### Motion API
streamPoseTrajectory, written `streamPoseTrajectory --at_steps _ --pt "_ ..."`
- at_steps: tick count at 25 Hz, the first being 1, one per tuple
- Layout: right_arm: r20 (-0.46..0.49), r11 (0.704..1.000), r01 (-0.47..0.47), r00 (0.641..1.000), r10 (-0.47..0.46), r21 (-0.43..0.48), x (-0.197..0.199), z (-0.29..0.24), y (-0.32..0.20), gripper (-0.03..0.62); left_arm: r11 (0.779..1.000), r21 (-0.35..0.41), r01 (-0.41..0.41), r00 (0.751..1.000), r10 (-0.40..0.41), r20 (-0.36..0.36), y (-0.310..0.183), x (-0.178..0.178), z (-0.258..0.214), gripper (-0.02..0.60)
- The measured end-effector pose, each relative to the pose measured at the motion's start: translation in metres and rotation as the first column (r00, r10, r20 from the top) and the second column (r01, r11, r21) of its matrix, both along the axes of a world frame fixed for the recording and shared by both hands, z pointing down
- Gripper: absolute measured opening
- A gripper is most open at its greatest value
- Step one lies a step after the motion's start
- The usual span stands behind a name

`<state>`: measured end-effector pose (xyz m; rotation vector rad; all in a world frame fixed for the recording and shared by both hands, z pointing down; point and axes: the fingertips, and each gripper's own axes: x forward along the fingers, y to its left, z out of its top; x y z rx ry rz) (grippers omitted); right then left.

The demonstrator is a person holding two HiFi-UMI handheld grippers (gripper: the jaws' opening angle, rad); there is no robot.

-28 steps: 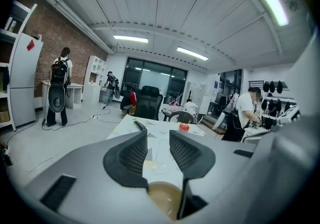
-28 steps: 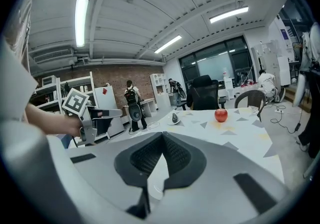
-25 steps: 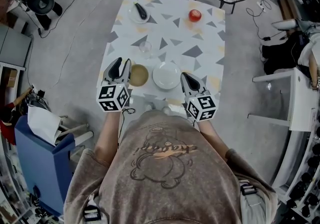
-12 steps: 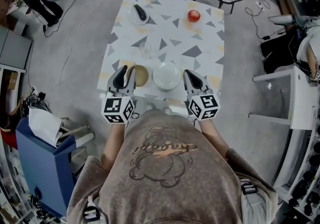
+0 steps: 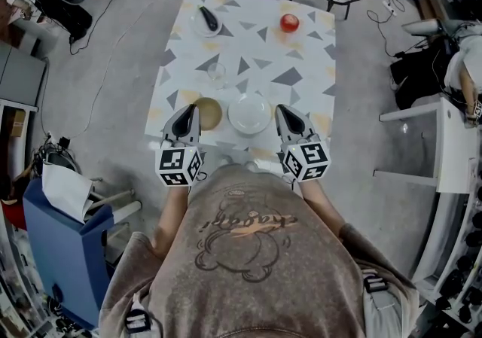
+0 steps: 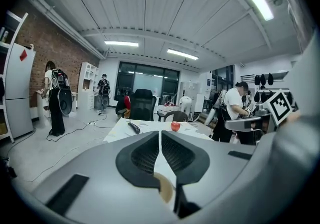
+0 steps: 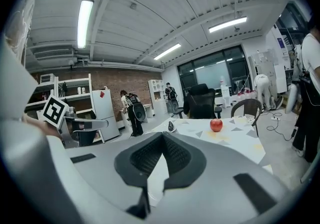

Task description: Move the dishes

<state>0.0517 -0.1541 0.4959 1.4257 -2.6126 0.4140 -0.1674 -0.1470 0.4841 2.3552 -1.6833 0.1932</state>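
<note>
**One rim pinch, wanting a level wrist**

Filling the middle of the head view, the rectangular table under a white cloth with grey triangles (image 5: 301,50) is carrying everything. At its near edge the left gripper (image 5: 188,111) and the right gripper (image 5: 282,111) are hovering side by side, with two dishes lying between them.

The round white plate (image 5: 250,114) is sitting just inside the right gripper. The smaller round tan bowl (image 5: 210,113) is sitting just beside the plate, its left rim tucked under the left gripper.

That gripper's jaws have just been closing and are now clenching. In the left gripper view a tan sliver of the bowl (image 6: 165,189) is showing in the slit between them, so I am judging them to be pinching the rim.

The right gripper's jaws are pressing together at the tips, grasping nothing I can see. Only white is showing behind them (plate or cloth, I cannot tell). Beyond the bowl a small clear glass (image 5: 218,73) is standing.

Doing this step well, I am judging, is coming down to three things:
- Keeping the pinch firm.
- Raising the bowl clear of the cloth with the wrist held level, so the bowl is not swinging from its one-sided hold.
- Steering wide of the plate and glass.
</note>
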Motion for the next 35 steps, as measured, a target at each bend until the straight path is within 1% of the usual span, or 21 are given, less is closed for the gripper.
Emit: streamPoseTrajectory --at_steps 7,13,22,30,35 --pt "-0.005 1.000 0.000 1.000 0.000 -0.002 0.000 0.002 0.001 0.003 1.000 -0.005 0.012 1.000 -0.012 -0.009 -0.001 -0.002 0.004 0.029" --pt "-0.015 1.000 -0.007 1.000 0.008 0.021 0.003 -0.003 0.000 0.002 1.000 -0.001 0.015 1.000 -0.015 -0.009 -0.003 -0.003 0.002 0.029" --pt "-0.029 0.998 -0.043 0.999 0.045 0.049 0.012 -0.010 -0.006 0.002 1.000 0.005 -0.022 1.000 0.022 -0.011 -0.009 0.008 -0.004 0.029" --pt "-0.027 0.997 -0.057 0.998 0.059 0.059 0.017 -0.012 -0.007 0.000 0.999 0.005 -0.040 0.999 0.040 -0.018 -0.011 0.013 -0.005 0.029" --pt "-0.024 0.997 -0.050 0.998 0.052 0.064 0.019 -0.015 -0.010 0.000 0.999 0.012 -0.041 0.999 0.041 -0.017 -0.013 0.014 -0.008 0.029"
